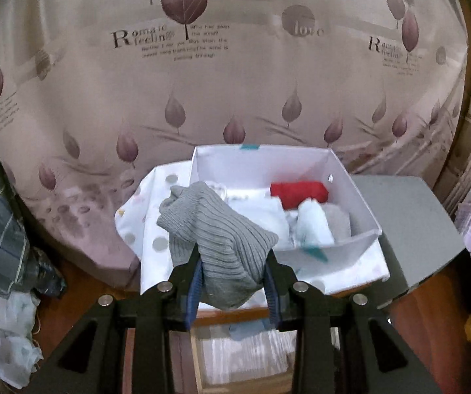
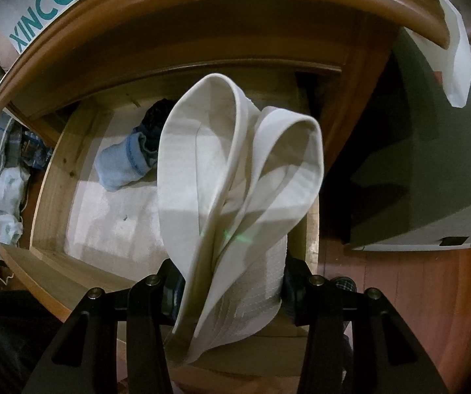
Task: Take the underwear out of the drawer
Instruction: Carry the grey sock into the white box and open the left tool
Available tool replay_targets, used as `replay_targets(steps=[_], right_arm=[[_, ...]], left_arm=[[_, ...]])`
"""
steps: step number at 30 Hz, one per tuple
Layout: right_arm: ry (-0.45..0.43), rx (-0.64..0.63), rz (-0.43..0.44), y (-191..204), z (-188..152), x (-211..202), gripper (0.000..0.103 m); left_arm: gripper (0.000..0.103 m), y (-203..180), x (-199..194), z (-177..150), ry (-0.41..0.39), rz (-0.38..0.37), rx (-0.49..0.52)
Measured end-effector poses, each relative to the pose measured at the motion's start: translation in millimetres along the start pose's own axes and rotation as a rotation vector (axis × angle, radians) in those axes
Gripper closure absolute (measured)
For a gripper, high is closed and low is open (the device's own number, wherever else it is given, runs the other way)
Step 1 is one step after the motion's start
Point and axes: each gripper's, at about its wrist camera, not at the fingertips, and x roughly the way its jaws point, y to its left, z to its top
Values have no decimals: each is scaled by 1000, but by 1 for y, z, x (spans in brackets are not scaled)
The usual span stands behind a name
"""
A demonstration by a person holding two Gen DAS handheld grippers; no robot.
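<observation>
The left gripper [image 1: 234,275] squeezes gray underwear [image 1: 215,229], held up so it can go in the white box [image 1: 360,197] at 12 o'clock. The right gripper [image 2: 232,282] pinches white underwear [image 2: 235,177] above the drawer [image 2: 51,177], lifting it clear.

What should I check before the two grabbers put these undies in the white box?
1. Left gripper pinches the grey underwear: ok.
2. Right gripper pinches the white underwear: ok.
3. White box is open on top: ok.
4. Room left in the box beside the red roll: ok, though it looks crowded.
5. Drawer emptied: not ok, a blue roll and a dark item behind it remain.
6. White underwear hangs clear of the drawer edge: cannot tell.
</observation>
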Motion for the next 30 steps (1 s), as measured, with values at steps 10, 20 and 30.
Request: replay_targets(steps=[10, 20, 30], right_arm=[[12, 12, 9, -4, -1, 0, 61], [23, 10, 14, -3, 0, 3, 60], [29, 3, 15, -4, 0, 4, 60]], left_arm=[[70, -9, 63, 46, 36, -2, 5], [70, -9, 141, 39, 154, 9, 0], [62, -7, 166, 23, 203, 40, 5]])
